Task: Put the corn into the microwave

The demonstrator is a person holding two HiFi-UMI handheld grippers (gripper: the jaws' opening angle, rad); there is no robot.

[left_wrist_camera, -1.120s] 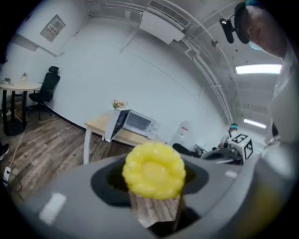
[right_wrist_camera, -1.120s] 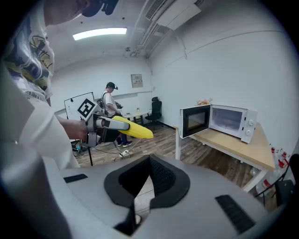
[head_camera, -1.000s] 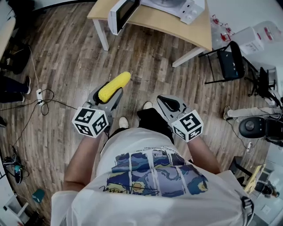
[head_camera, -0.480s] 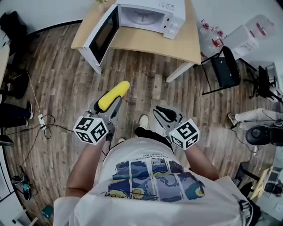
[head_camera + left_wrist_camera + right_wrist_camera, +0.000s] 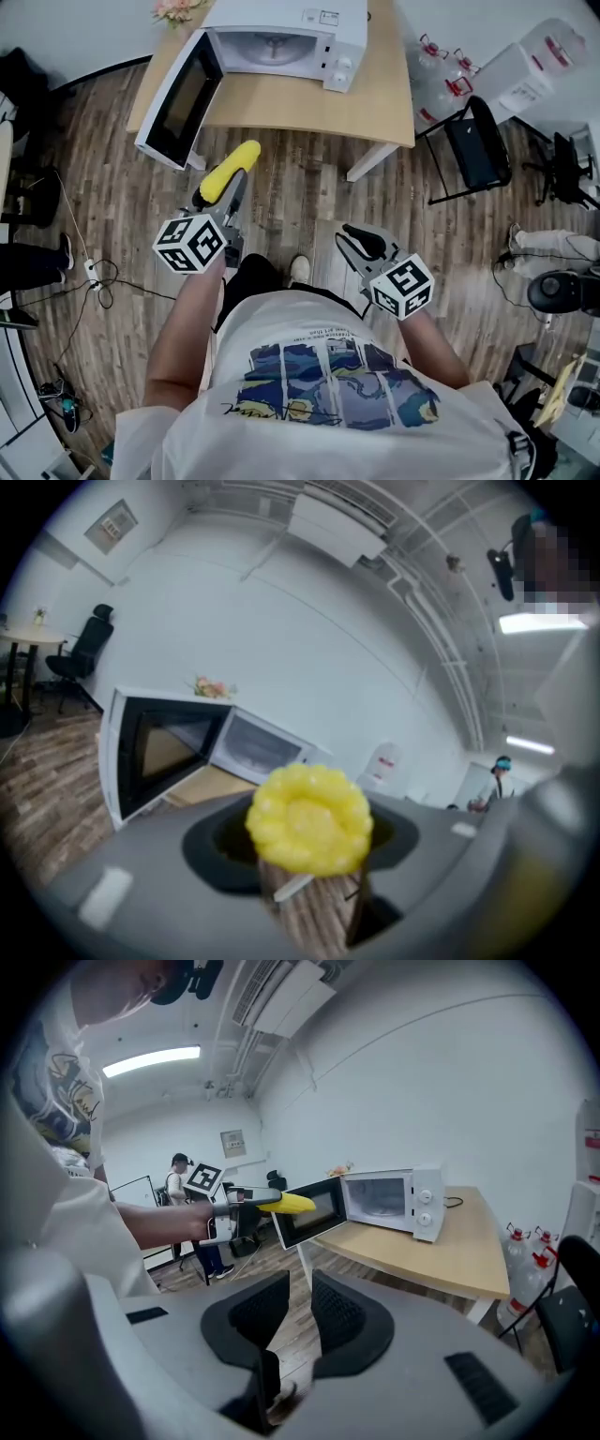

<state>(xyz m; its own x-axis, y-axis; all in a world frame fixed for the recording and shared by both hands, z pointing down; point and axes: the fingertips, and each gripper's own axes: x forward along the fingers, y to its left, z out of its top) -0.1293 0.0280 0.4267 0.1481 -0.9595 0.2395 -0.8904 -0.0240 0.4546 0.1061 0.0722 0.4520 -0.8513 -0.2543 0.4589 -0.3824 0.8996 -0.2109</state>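
Note:
A yellow corn cob sticks out forward from my left gripper, which is shut on its lower end. In the left gripper view the corn's round end faces the camera between the grey jaws. A white microwave stands on a wooden table ahead, its door swung wide to the left and its cavity bare. The corn is still short of the table edge, over the floor. My right gripper hangs lower right, shut and empty, its pads nearly touching.
A black chair and large water bottles stand right of the table. Cables lie on the wood floor at left. Flowers sit on the table's far left corner. Someone's legs show at far right.
The table and the open microwave have come closer and fuller into view as both grippers travelled forward. The corn stays in the left gripper; the right gripper stays shut.

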